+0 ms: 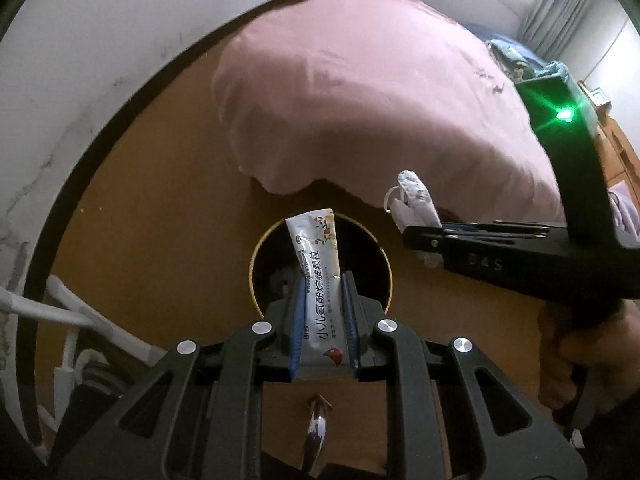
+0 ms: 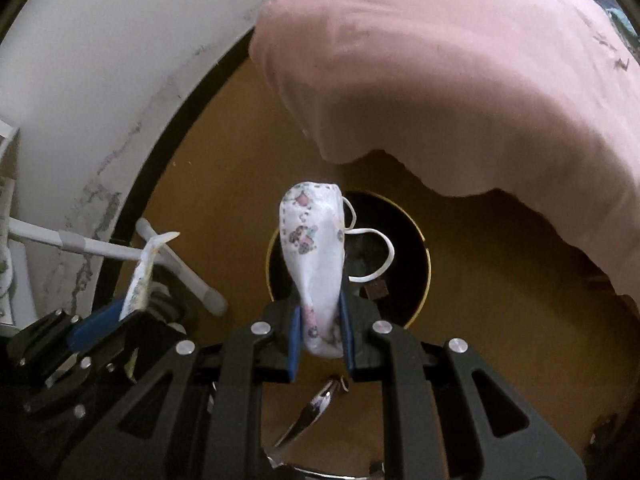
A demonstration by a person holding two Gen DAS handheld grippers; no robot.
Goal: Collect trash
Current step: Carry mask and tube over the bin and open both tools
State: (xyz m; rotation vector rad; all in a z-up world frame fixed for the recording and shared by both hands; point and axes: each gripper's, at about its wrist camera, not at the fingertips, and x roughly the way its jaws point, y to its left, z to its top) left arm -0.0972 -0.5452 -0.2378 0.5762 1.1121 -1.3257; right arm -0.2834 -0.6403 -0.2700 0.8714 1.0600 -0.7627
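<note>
My left view alone shows the far window beyond the pink bedspread (image 1: pixel 380 92), whose hem hangs just beyond the round bin (image 1: pixel 256 248) on open brown floor. My left gripper (image 1: pixel 322 316) pinches a printed sachet (image 1: pixel 318 280) over the bin's mouth (nearly shut), and my right gripper (image 2: pixel 318 332) clamps a patterned face mask (image 2: pixel 314 248) over it too.

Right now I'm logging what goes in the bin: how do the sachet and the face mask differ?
The sachet is a flat, stiff printed packet with text; the face mask is soft folded fabric with a small pattern. The mask trails loose ear loops; the sachet has none. The left gripper holds the sachet, the right gripper the mask. Both are clamped upright over the round bin.
</note>
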